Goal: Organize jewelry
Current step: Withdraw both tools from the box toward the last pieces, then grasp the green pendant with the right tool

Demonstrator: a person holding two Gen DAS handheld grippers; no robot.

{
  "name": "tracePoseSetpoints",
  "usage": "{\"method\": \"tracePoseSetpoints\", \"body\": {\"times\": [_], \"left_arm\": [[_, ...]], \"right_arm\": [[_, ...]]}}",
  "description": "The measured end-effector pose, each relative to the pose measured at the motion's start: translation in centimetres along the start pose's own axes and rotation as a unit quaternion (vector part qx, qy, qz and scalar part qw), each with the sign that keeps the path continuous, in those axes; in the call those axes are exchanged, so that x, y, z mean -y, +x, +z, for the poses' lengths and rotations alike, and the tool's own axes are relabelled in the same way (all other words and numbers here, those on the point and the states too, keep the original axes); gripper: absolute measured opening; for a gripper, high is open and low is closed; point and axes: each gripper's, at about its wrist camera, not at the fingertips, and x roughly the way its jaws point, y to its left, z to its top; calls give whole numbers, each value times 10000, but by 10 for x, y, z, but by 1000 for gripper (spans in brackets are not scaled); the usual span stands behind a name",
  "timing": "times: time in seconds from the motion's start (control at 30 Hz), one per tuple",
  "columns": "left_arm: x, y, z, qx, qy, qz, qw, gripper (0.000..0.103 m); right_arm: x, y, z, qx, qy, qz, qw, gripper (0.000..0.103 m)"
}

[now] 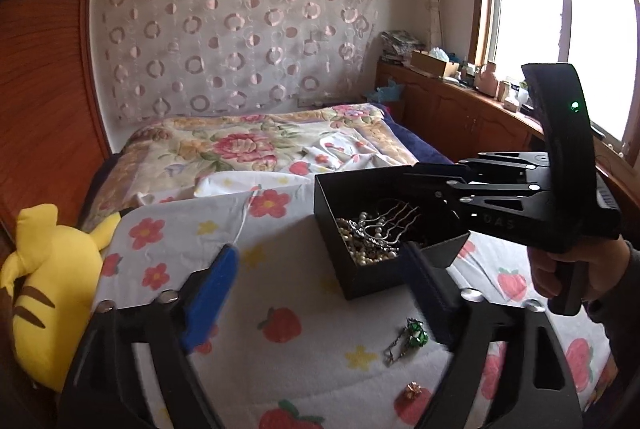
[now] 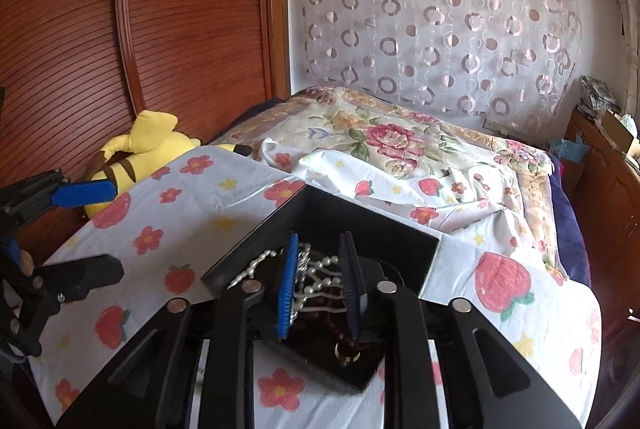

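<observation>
Black box (image 1: pixel 362 269): pearls, comb inside. Green brooch (image 1: pixel 416 335), small charm (image 1: pixel 412 391) remain on bed. Left gripper (image 1: pixel 320 293) jaws wide, empty; right gripper (image 2: pixel 320 285) jaws slightly parted, empty over box.

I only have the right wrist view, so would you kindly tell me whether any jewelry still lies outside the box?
Observer: Yes, a green brooch lies on the bedspread, in front of the box.
Operator: Thank you. Is that the only piece out?
Observer: No, a small red-gold piece lies nearer the left camera.
Operator: Where is the left gripper relative to them?
Observer: The left gripper is open, and the brooch shows between its fingers, close to the dark finger.
</observation>
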Motion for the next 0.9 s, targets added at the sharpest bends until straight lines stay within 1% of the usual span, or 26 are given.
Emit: {"method": "tracePoseSetpoints", "body": {"times": [0.07, 0.2, 0.3, 0.37, 0.5, 0.67, 0.8, 0.9], "left_arm": [[3, -6, -4, 92, -5, -15, 10000, 95], [7, -16, -22, 101, 17, -27, 9999, 95], [8, -16, -35, -36, 32, -22, 10000, 95], [7, -16, -45, -126, -5, -22, 9999, 95], [3, -17, -63, -305, -85, -18, 9995, 95], [0, -23, -78, -459, -156, -54, 9988, 95], [0, -26, -86, -524, -176, -61, 9985, 95], [0, -26, -91, -580, -195, -72, 9981, 95]], "right_arm": [[-5, -14, -8, 25, -44, 107, 9999, 24], [-20, -30, -28, -89, -244, 317, 9992, 24], [-33, -29, -48, -365, -357, 495, 9975, 24], [-41, -19, -59, -654, -398, 575, 9954, 24], [-52, -1, -71, -983, -349, 585, 9928, 24], [-55, 13, -74, -1219, -100, 574, 9908, 24], [-59, 22, -78, -1416, -115, 474, 9887, 24], [-63, 20, -80, -1430, -147, 418, 9887, 24]]}}
